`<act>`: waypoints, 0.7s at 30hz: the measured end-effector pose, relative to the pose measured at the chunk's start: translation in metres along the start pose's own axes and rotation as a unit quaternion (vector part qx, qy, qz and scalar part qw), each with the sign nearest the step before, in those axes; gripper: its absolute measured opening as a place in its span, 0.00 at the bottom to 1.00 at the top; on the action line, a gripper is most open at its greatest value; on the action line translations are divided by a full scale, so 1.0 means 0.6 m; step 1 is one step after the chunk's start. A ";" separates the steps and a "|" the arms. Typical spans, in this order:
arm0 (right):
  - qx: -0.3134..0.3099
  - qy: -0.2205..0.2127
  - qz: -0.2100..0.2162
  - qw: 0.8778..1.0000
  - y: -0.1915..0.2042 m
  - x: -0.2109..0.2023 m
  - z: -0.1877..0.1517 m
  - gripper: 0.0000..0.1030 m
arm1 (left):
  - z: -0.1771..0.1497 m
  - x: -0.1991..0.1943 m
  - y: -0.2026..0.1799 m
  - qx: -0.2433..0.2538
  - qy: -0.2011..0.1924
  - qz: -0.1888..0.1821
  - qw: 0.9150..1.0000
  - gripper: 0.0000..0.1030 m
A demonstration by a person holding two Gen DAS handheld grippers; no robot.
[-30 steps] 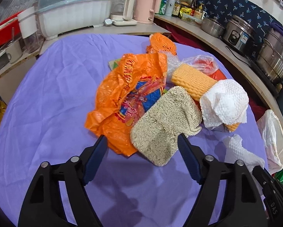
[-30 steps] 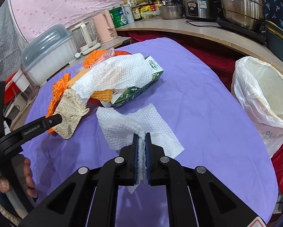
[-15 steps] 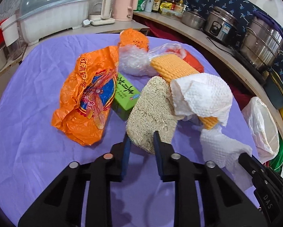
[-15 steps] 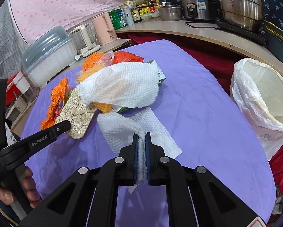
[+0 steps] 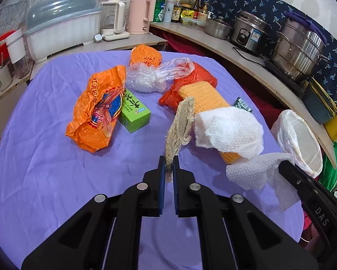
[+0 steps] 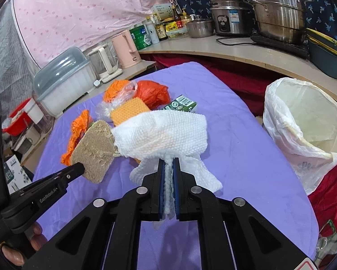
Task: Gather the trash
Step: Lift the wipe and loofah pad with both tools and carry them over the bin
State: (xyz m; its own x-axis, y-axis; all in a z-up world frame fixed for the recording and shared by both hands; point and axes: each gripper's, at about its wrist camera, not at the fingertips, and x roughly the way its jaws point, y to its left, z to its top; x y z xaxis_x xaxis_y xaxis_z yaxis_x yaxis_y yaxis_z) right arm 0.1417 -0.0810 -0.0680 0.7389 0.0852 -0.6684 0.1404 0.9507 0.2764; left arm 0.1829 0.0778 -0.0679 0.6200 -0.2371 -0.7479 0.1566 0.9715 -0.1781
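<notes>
My left gripper (image 5: 168, 164) is shut on the edge of a tan loofah pad (image 5: 179, 126), which stands edge-on above the purple tablecloth (image 5: 44, 168). From the right wrist view the same loofah pad (image 6: 94, 150) hangs from the left gripper (image 6: 79, 168). My right gripper (image 6: 168, 168) is shut on a white paper towel (image 6: 204, 177), lifted off the cloth. More trash lies ahead: an orange printed bag (image 5: 96, 110), a green box (image 5: 134, 112), a clear plastic bag (image 5: 150, 78), a yellow sponge (image 5: 204, 96) draped by another white towel (image 5: 229, 130).
A bin lined with a white plastic bag (image 6: 303, 126) stands off the table's right edge. A curved counter (image 6: 236, 49) behind carries steel pots, a rice cooker, bottles and kettles. A white dish box with a grey lid (image 5: 60, 31) sits at the back left.
My left gripper closed on the loofah pad and lifted it upright, uncovering the green box. My right gripper rose with the paper towel, which no longer lies on the cloth.
</notes>
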 end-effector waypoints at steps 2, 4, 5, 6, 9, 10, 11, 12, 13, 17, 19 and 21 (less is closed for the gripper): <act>0.001 -0.009 0.004 1.000 -0.003 -0.015 0.003 0.07 | 0.000 -0.015 -0.005 0.000 -0.007 0.007 1.000 0.06; 0.003 -0.018 0.007 1.000 -0.009 -0.030 0.007 0.07 | 0.000 -0.028 -0.008 0.001 -0.014 0.009 1.000 0.06; 0.004 -0.023 0.008 1.000 -0.012 -0.037 0.009 0.07 | 0.002 -0.036 -0.011 0.001 -0.017 0.009 1.000 0.06; 0.005 -0.026 0.010 1.000 -0.016 -0.045 0.009 0.07 | 0.004 -0.044 -0.015 0.001 -0.021 0.009 1.000 0.06; 0.010 -0.038 0.013 0.999 -0.026 -0.066 0.011 0.07 | 0.006 -0.069 -0.025 0.004 -0.036 0.014 0.999 0.06; 0.012 -0.044 0.013 0.999 -0.032 -0.075 0.012 0.07 | 0.007 -0.078 -0.028 0.006 -0.042 0.018 0.999 0.06; 0.014 -0.047 0.014 0.999 -0.034 -0.081 0.013 0.07 | 0.008 -0.086 -0.032 0.007 -0.047 0.018 0.999 0.06; 0.016 -0.051 0.014 0.998 -0.038 -0.088 0.014 0.07 | 0.009 -0.094 -0.035 0.007 -0.051 0.018 0.999 0.06; 0.017 -0.054 0.014 0.998 -0.042 -0.094 0.015 0.07 | 0.011 -0.103 -0.040 0.008 -0.056 0.018 0.998 0.06; 0.025 -0.067 0.014 0.997 -0.061 -0.118 0.017 0.07 | 0.013 -0.130 -0.061 0.015 -0.070 0.016 0.997 0.06; 0.028 -0.072 0.013 0.997 -0.071 -0.129 0.017 0.07 | 0.013 -0.141 -0.075 0.019 -0.076 0.014 0.997 0.06; 0.032 -0.077 0.013 0.996 -0.080 -0.139 0.017 0.07 | 0.014 -0.151 -0.093 0.026 -0.080 0.007 0.996 0.06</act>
State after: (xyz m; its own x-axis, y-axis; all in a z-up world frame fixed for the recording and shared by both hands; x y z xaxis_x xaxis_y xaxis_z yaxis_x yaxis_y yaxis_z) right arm 0.0800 -0.1368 -0.0185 0.8347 0.0574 -0.5478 0.1579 0.9279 0.3379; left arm 0.1241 0.0448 0.0152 0.7371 -0.2249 -0.6372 0.1839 0.9742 -0.1312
